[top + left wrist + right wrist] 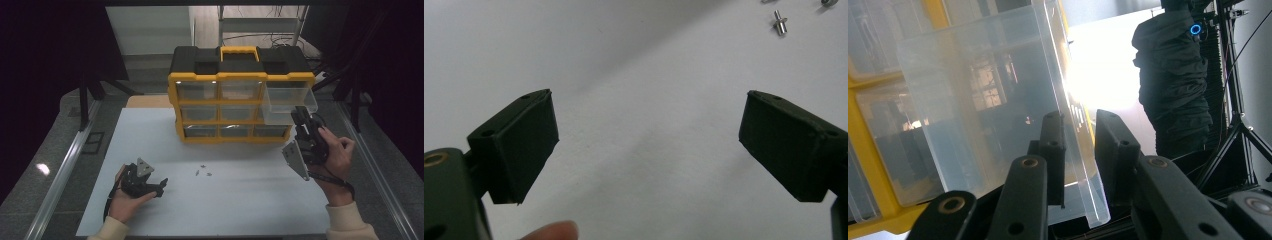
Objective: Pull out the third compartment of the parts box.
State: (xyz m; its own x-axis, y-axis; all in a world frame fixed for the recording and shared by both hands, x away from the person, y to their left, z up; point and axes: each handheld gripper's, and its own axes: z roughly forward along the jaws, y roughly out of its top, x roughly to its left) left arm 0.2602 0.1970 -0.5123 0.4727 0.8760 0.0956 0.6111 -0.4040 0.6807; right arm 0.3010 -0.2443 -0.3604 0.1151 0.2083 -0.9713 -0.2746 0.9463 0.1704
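Note:
A yellow and black drawer cabinet (240, 75) stands at the back of the white table (240, 210). A clear plastic drawer (290, 97) sticks out of its right column. My right gripper (300, 114) is at that drawer's front. In the right gripper view the drawer's clear front wall (973, 100) runs between the two jaws, and the gripper (1080, 135) is shut on it. My left gripper (162, 186) rests low over the table at the front left. Its jaws stand wide apart with nothing between them (649, 125).
A few small metal screws (202, 173) lie on the table in front of the cabinet, and one screw (780, 22) lies beyond the left jaws. The cabinet's other clear drawers are pushed in. Metal rails run along both sides of the table.

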